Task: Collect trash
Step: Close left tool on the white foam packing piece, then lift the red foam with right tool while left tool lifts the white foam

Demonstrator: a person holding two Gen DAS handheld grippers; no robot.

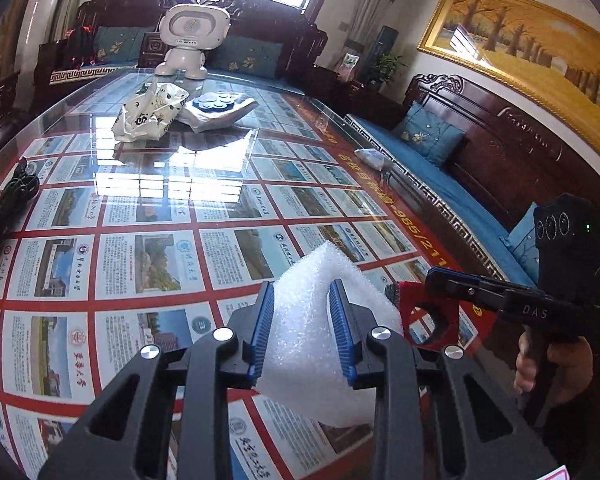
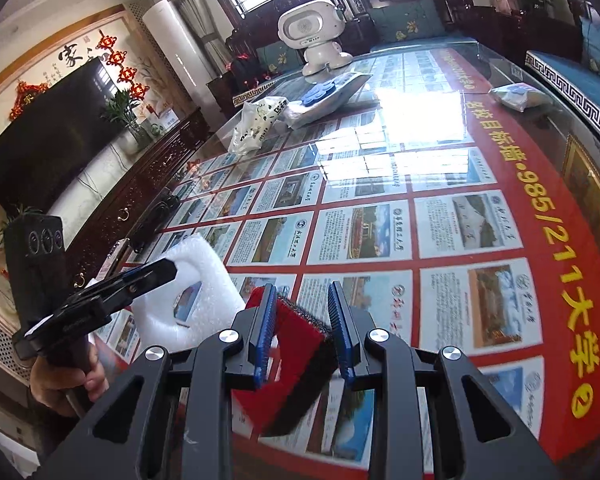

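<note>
left gripper [image 1: 302, 328] pinching white foam sheet [image 1: 312, 280], held clear above glass table [image 1: 148, 216] | right gripper [image 2: 302, 330] clamped on red scrap [image 2: 296, 344] (likely both bound for disposal); plastic bag [image 1: 150, 114] far off, possibly the receptacle

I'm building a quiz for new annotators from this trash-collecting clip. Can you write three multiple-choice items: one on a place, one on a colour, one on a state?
1. Where does the white robot toy stand?
A. far end of the glass table
B. on the sofa
C. on the floor

2. What colour is the piece held by the right tongs?
A. green
B. red and black
C. yellow

3. What state are the left tongs in?
A. open and empty
B. shut on the white foam sheet
C. out of view

Answers:
1 A, its feet rest on the glass table near the far edge.
2 B, the red and black piece sits between the blue pads.
3 B, the white foam sheet is pinched between both pads.
</note>
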